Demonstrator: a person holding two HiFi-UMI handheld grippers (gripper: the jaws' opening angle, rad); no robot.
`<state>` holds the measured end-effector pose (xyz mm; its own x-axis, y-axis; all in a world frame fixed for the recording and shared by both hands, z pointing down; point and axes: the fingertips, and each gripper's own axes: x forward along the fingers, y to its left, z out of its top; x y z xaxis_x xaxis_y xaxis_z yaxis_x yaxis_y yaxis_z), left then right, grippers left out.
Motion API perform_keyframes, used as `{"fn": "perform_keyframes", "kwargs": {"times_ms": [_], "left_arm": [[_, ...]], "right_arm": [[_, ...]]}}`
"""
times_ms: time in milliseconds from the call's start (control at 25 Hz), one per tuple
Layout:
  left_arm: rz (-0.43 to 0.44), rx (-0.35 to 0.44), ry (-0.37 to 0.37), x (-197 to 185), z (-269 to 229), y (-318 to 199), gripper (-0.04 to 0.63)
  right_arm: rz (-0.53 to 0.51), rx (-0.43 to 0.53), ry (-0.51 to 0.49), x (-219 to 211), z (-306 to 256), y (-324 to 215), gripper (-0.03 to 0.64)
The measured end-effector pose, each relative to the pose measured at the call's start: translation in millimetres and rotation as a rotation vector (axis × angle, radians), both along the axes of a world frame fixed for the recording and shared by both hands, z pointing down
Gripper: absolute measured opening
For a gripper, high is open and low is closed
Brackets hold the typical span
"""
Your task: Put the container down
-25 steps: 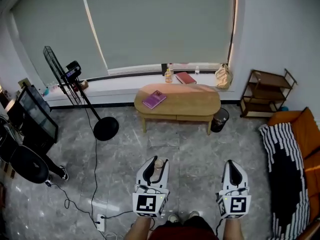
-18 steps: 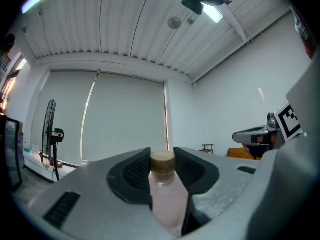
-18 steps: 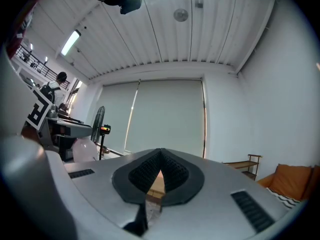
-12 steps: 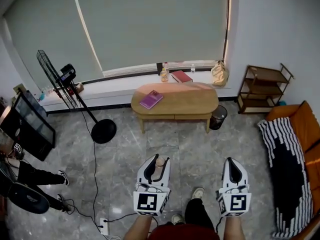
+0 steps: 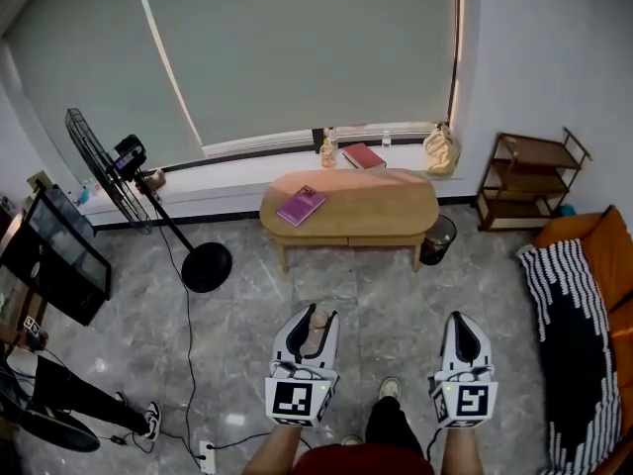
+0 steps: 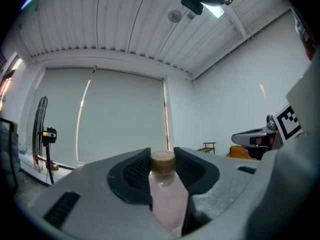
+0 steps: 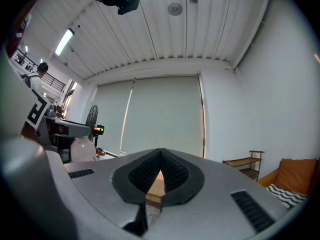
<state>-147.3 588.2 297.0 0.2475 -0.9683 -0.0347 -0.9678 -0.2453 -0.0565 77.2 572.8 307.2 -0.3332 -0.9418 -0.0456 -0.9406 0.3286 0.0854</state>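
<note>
My left gripper [image 5: 316, 317] [image 6: 163, 170] is shut on a small clear container [image 6: 165, 196] with a brown cork-like cap [image 5: 318, 318]; its dark ribbed pads [image 6: 136, 173] press both sides of the container, which stands upright between them. The container also shows at the left of the right gripper view [image 7: 82, 150]. My right gripper [image 5: 464, 327] [image 7: 160, 170] is shut with nothing between its pads. Both grippers are held low at the bottom of the head view, above the grey stone floor, well short of the oval wooden table [image 5: 386, 206].
A purple book [image 5: 302, 206] lies on the table. A red book [image 5: 365, 155], bottles and a bag line the window sill. A floor fan [image 5: 109, 164], cables, a monitor, a wooden shelf [image 5: 529, 179], a bin [image 5: 437, 236] and an orange sofa [image 5: 593, 295] surround the floor.
The head view has drifted a little; the table sits slightly differently in frame. A person's leg at the lower left has moved. Both grippers keep their places and the container stays gripped.
</note>
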Motion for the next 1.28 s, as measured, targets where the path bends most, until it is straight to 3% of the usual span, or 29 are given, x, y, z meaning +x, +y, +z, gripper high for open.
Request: {"fn": "perform_keyframes", "kwargs": {"times_ms": [480,880,1280], "left_arm": [[0.007,-0.024,0.001,27,1,-127,0.149],[0.030,-0.048,-0.009,77,3,-231,0.147],[0.044,-0.060,-0.018,130,5,-297,0.149]], "right_arm": [[0.038,-0.010,-0.041,37,-1,-122,-0.003],[0.073,-0.048,-0.073,92,10,-217,-0.003],[0.071,-0.065,-0.057,142,20,-282,-0.003]]}}
